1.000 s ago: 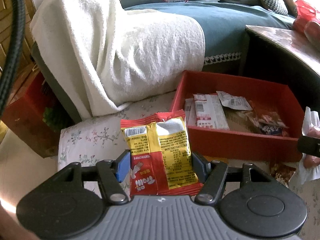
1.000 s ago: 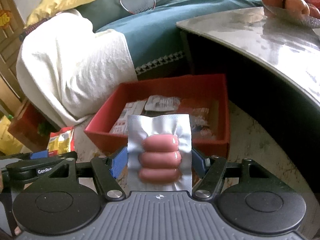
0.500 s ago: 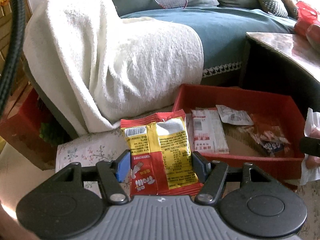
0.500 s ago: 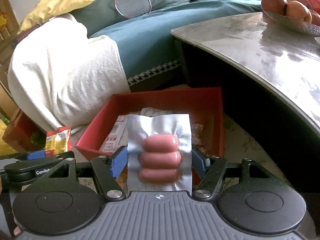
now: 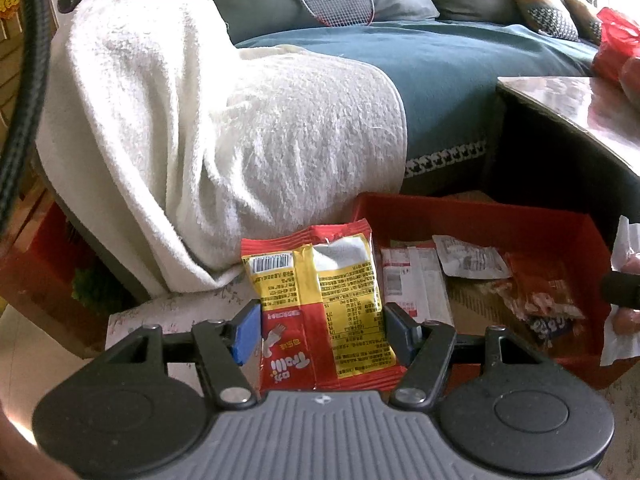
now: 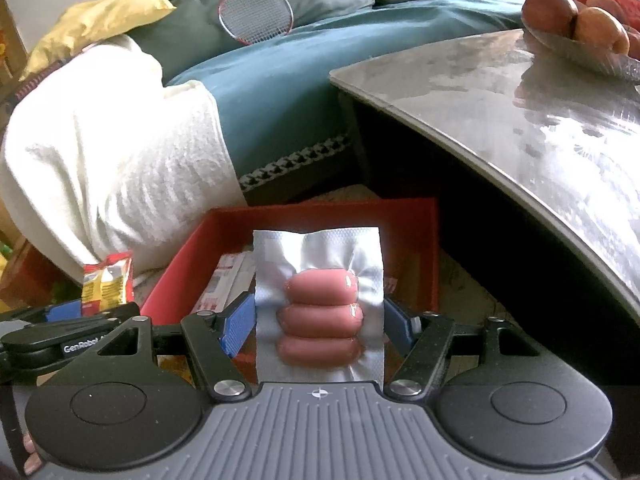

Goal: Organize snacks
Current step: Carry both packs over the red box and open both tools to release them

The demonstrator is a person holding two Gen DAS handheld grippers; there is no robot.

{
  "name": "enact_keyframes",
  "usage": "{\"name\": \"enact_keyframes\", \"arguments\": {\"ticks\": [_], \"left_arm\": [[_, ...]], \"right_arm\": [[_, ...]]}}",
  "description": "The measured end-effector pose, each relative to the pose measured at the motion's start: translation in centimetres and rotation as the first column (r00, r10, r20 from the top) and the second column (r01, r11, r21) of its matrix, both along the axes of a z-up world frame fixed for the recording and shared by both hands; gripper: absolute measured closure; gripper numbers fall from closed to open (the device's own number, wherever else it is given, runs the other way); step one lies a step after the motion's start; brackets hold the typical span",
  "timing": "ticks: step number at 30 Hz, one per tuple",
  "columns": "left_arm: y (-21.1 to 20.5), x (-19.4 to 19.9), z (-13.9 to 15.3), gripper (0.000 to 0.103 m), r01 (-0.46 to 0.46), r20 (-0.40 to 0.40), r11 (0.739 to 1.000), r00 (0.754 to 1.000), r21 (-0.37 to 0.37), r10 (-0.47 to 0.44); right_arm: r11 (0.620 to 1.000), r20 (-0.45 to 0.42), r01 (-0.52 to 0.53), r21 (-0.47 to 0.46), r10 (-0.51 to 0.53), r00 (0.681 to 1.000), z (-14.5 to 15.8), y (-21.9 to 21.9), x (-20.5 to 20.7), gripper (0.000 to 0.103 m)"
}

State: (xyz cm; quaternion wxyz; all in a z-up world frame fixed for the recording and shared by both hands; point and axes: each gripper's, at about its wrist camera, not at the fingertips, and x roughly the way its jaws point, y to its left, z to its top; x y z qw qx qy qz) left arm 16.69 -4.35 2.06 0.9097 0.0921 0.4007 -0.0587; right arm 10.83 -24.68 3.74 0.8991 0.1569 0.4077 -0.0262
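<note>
The left gripper (image 5: 320,330) is closed on a red and yellow snack packet (image 5: 320,308), and the right gripper (image 6: 319,320) is closed on a silver pack of sausages (image 6: 320,304). Both packs are held by their side edges only, over the near part of the red box (image 5: 520,220), which lies on the floor.

I think the smooth foil could slip out between the pads if a hand tilts, and the pack would fall before the box. The two grippers are near each other, so they could also knock together at the release.

In the box there are already some packets (image 5: 472,260). The white blanket (image 5: 200,120) on the sofa (image 5: 460,64) stands just behind, and the dark edge of the marble surface (image 6: 500,112) hangs close at the right.
</note>
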Motion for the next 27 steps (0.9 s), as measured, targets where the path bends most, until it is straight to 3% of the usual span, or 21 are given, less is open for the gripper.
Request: {"name": "enact_keyframes", "arguments": {"ticks": [11, 27], "left_arm": [[-0.4, 0.0, -0.3, 0.045, -0.001, 0.010, 1.000, 1.000, 0.013, 0.001], [-2.0, 3.2, -1.1, 0.045, 0.026, 0.002, 1.000, 1.000, 0.013, -0.026]], "right_arm": [[1.000, -0.002, 0.017, -0.009, -0.017, 1.000, -0.4, -1.0, 1.8, 0.029], [0.999, -0.038, 0.029, -0.022, -0.030, 0.999, -2.3, -2.3, 4.7, 0.028]]}}
